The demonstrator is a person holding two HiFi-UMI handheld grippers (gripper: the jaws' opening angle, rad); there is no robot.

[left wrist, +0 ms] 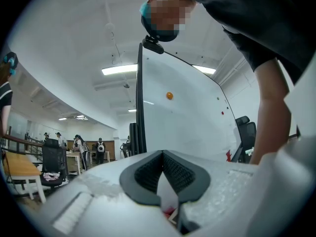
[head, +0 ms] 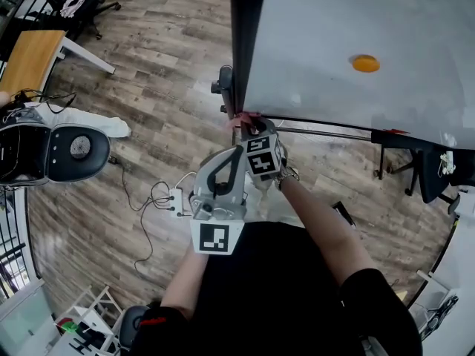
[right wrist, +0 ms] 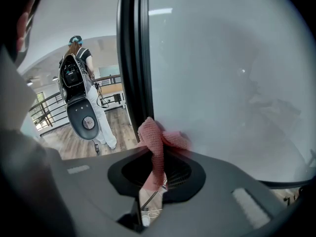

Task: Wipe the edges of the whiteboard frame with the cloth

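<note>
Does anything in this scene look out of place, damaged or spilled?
Nothing looks damaged or spilled. The right gripper holds the pink cloth against the black frame of the whiteboard. The only untidy spot is a loose cable lying tangled on the wooden floor.

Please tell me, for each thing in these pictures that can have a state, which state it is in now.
The black whiteboard frame: upright, touched by cloth near its lower corner.
The pink knitted cloth: bunched, pressed against the frame's edge.
The right tongs: shut on the pink knitted cloth.
The left tongs: shut, holding nothing.
The round orange magnet: stuck to the white board surface.
</note>
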